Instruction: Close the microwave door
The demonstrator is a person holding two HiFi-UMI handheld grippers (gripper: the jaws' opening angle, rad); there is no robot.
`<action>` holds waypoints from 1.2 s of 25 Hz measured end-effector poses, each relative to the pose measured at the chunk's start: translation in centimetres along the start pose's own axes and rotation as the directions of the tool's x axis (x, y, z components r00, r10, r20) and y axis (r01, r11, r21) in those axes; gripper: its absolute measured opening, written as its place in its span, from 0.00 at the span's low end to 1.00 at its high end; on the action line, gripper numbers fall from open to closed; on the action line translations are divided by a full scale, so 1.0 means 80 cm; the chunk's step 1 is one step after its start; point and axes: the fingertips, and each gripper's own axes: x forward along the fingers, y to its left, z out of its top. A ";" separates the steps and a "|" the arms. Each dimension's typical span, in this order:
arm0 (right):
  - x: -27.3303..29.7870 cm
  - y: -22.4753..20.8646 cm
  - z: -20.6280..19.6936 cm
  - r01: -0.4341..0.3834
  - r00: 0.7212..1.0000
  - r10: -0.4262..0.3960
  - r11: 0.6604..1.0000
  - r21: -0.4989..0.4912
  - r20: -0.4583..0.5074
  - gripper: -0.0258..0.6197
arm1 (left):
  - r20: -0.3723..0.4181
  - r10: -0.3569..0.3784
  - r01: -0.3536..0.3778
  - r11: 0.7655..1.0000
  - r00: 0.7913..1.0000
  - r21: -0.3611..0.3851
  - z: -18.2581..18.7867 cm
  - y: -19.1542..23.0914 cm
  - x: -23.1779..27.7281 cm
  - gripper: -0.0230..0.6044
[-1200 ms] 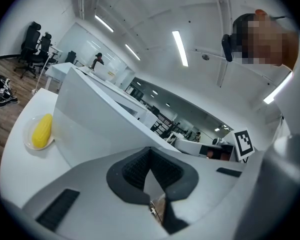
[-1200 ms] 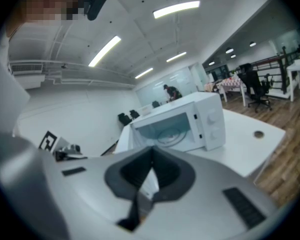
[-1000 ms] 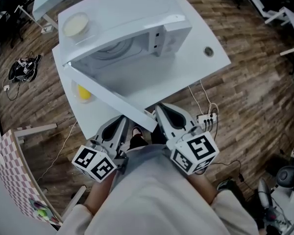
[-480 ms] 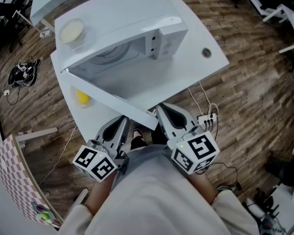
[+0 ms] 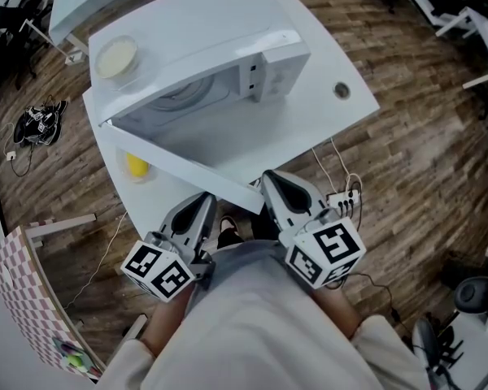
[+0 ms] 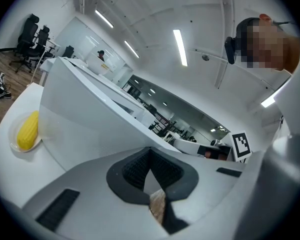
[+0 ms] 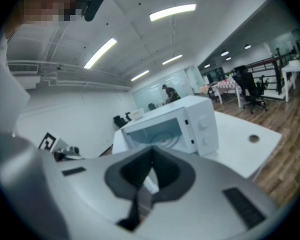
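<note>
On white table (image 5: 325,112), toward its left edge: microwave (image 5: 228,63), door (image 5: 187,157) swung wide open toward near edge. Near door's free end: left gripper (image 5: 205,205) and right gripper (image 5: 270,187), both with fingers pressed together, empty.

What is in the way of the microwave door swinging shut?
Nothing visible. The table between the open microwave door and the front opening of the microwave is bare. The yellow food on its plate lies on the door's outer side, to the left, out of the closing sweep.
</note>
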 end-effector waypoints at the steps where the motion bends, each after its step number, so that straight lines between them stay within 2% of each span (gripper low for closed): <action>1: 0.001 -0.001 0.000 0.000 1.000 0.000 1.000 0.001 0.001 0.07 | 0.000 -0.001 0.001 1.000 1.000 0.000 0.000 0.000 0.001 0.07; 30: 0.016 -0.035 0.024 0.005 1.000 -0.005 1.000 0.004 0.006 0.07 | 0.013 -0.008 0.008 1.000 1.000 -0.007 0.015 0.001 0.038 0.07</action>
